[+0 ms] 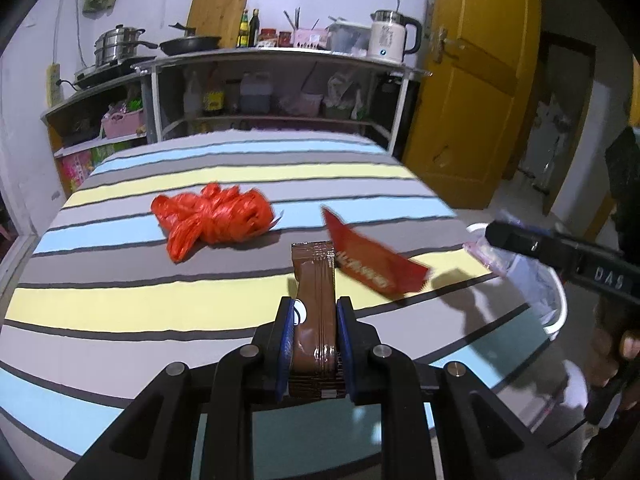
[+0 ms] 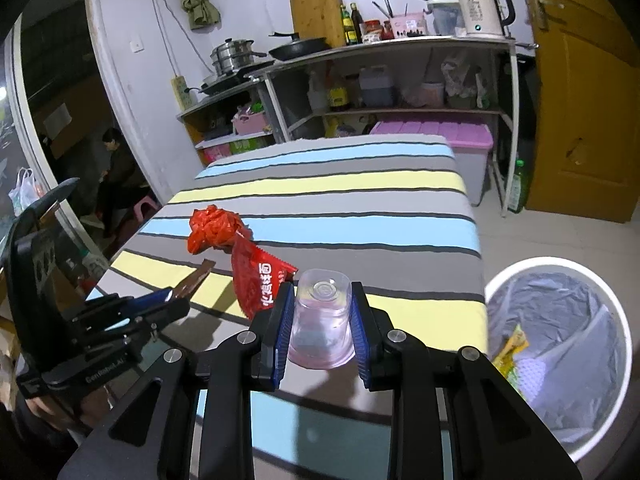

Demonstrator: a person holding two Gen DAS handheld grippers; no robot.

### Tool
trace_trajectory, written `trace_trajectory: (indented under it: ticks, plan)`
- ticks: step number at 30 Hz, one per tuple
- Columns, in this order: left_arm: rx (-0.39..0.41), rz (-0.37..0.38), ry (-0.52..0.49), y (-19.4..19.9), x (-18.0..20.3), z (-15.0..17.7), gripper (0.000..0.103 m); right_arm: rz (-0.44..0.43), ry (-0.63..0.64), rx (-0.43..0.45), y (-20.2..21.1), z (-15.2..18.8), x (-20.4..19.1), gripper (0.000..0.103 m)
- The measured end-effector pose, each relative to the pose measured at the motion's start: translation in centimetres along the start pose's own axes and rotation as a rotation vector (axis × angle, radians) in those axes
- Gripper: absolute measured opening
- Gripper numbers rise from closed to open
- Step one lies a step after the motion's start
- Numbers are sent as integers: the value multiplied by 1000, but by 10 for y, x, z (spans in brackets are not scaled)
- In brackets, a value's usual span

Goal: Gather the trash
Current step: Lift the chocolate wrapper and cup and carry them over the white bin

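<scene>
My left gripper [image 1: 314, 306] is shut on a brown snack wrapper [image 1: 314, 292] and holds it above the striped table [image 1: 120, 304]. My right gripper [image 2: 322, 294] is shut on a clear plastic cup [image 2: 322, 316], held sideways above the table's right part. A crumpled red plastic bag [image 1: 214, 218] and a flat red packet [image 1: 372, 258] lie on the table; both show in the right wrist view, the bag [image 2: 214, 228] and the packet [image 2: 258, 280]. A white lined trash bin [image 2: 560, 352] stands on the floor right of the table, holding some trash.
Shelves [image 1: 272, 80] with pots, bottles and a kettle [image 1: 394, 34] stand behind the table. A yellow door [image 1: 472, 80] is at the right. A purple-lidded box [image 2: 460, 140] sits by the table's far end. A person [image 2: 116, 176] sits beyond the left doorway.
</scene>
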State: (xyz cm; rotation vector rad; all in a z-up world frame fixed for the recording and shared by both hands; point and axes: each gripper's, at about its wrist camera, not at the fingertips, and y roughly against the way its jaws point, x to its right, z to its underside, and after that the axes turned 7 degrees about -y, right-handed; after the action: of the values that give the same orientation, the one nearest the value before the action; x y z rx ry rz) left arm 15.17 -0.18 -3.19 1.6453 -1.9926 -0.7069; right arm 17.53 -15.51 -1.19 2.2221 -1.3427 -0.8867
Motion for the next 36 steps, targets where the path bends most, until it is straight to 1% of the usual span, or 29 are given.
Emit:
trace_trajectory:
  ticks: [11,18,36]
  plan:
    - [70,61,-44,26,40,-18,21,42,-13,76,48,10,14,28]
    - [97,105,-79,32,68,-30,21,84,-33,111,71,14,28,28]
    - [106,201,-150,15,124,-53,21,157,-88,143,97,21,66,28]
